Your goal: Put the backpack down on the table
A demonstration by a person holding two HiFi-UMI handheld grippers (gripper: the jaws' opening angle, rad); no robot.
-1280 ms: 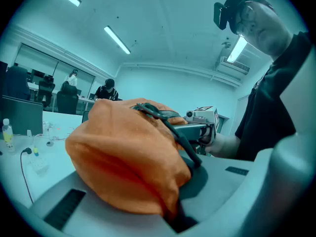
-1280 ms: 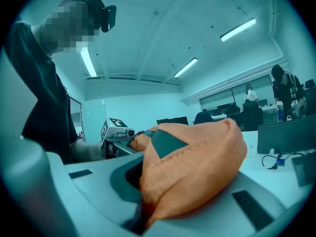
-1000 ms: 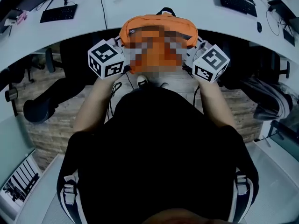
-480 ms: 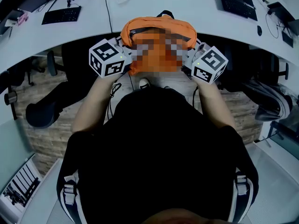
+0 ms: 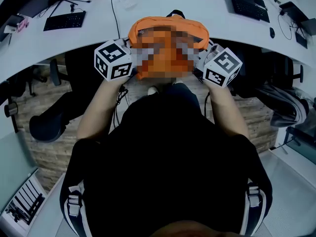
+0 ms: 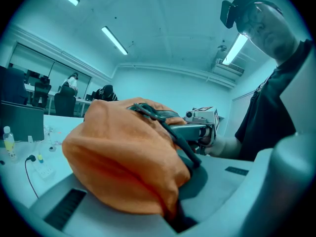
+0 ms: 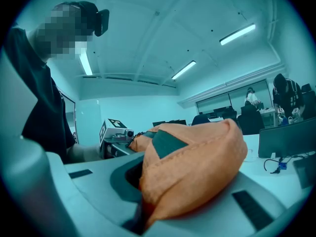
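An orange backpack (image 5: 168,31) hangs between my two grippers at the near edge of the white table (image 5: 74,36). My left gripper (image 5: 129,58) is shut on the backpack's left side, where orange cloth (image 6: 123,162) bunches between the jaws. On the other side my right gripper (image 5: 200,60) is shut on the backpack too, with cloth (image 7: 192,177) pinched in its jaws. A dark strap (image 6: 173,130) runs across the top of the backpack. Part of the backpack is hidden by a mosaic patch in the head view.
Keyboards (image 5: 64,19) (image 5: 245,0) lie on the table at the back left and back right, with cables (image 5: 114,6) and a mouse (image 5: 272,32). Under the table stand dark chairs (image 5: 49,117). A small bottle (image 6: 8,142) and a monitor (image 6: 22,120) stand on the table.
Both grippers have carried the backpack a little forward, further over the table's edge. Both grips are unchanged.
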